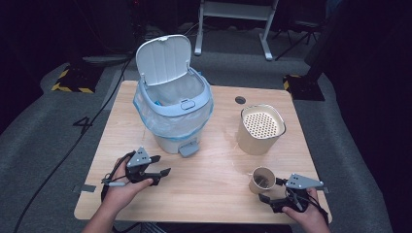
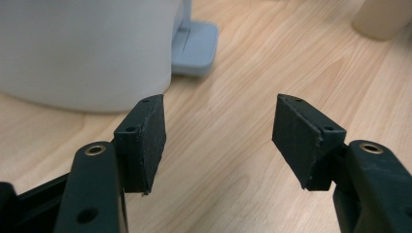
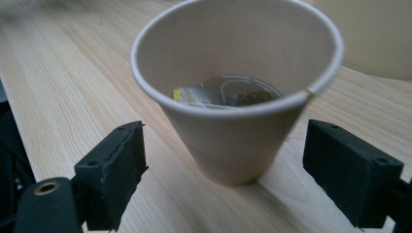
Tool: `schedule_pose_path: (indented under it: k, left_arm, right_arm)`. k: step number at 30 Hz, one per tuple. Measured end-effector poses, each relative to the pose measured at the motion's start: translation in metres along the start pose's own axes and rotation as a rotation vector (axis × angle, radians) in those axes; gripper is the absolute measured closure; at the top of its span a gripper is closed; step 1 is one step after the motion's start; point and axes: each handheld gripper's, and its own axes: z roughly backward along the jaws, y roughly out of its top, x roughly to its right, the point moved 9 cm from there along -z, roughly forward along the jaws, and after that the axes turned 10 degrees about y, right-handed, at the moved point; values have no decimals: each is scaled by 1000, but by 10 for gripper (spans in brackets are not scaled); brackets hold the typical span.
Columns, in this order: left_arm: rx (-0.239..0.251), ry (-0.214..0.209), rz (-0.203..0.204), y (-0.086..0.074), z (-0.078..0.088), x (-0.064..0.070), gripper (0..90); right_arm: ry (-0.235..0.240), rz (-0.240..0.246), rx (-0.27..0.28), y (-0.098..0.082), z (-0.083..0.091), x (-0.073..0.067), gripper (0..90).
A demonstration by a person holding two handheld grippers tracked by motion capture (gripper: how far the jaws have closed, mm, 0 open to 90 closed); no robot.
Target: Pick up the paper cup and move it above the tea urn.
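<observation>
On the wooden table (image 1: 204, 189) a paper cup (image 3: 238, 97), holding what looks like a tea bag, stands upright just ahead of the right gripper (image 3: 223, 179), whose jaws are spread and clear of it, while the left gripper (image 2: 218, 136) gapes empty near the pedal bin (image 1: 175, 116).

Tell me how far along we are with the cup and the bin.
Done: the bin lid stands open, liner fitted. In hand: the right gripper is open around the paper cup, pads clear of it; something like a tea bag lies inside. The left gripper is open and holds nothing. Left: grip, lift and empty the cup.
</observation>
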Motion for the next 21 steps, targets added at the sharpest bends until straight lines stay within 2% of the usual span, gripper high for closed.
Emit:
schedule_pose_path:
  k: [4,5,7,12,15,18,21]
  left_arm:
    - [-26,15,8,-11,-8,-3,372]
    - [-35,25,-8,-13,-9,-5,377]
    - [-53,30,-8,-18,-12,-5,381]
    - [-95,32,1,-27,-16,-3,360]
    - [-114,36,19,-31,-19,-3,345]
    - [-139,62,-4,-35,-21,-6,321]
    - [-151,71,-12,-39,-23,-6,300]
  right_arm:
    - [-11,-13,22,4,-10,1,167]
    - [-14,-20,25,4,-12,1,166]
    - [-15,-18,30,6,-16,1,161]
    - [-30,-11,38,8,-22,3,166]
    - [-34,-12,61,10,-23,4,193]
    - [-35,-19,89,11,-22,5,208]
    - [-42,-18,94,10,-22,7,253]
